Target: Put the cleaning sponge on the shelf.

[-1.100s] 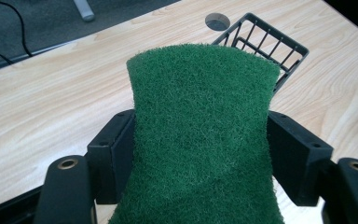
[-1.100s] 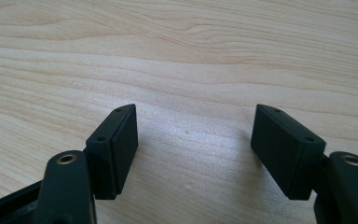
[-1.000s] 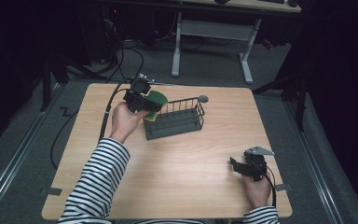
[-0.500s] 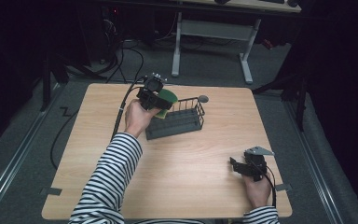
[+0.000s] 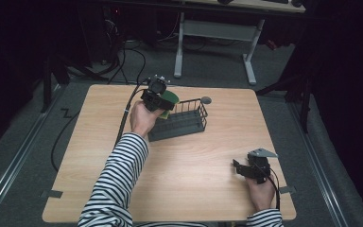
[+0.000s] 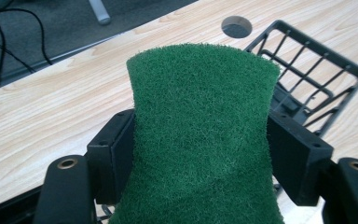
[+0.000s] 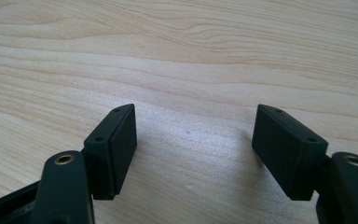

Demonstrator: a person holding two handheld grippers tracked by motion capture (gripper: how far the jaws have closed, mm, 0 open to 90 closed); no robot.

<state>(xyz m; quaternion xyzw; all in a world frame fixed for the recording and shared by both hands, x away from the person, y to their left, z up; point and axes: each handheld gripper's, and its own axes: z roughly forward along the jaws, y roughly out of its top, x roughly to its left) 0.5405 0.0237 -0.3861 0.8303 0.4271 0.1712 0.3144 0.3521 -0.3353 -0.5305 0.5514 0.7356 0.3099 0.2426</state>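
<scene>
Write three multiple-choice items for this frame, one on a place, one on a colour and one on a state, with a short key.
1. Where is the sponge?
A. flat on the table by the right hand
B. in the left tongs, at the left end of the wire basket
C. on the floor

2. What colour is the sponge's scouring face?
A. green
B. red
C. white

3. How do the right tongs stand?
A. shut on the basket
B. shut on the sponge
C. open, with nothing between them

Key: 1 B, the left gripper view shows the sponge squeezed between both jaws with the basket just beyond. 2 A, the pad is dark green in that view. 3 C, the right gripper view shows bare table between the parted jaws.
</scene>
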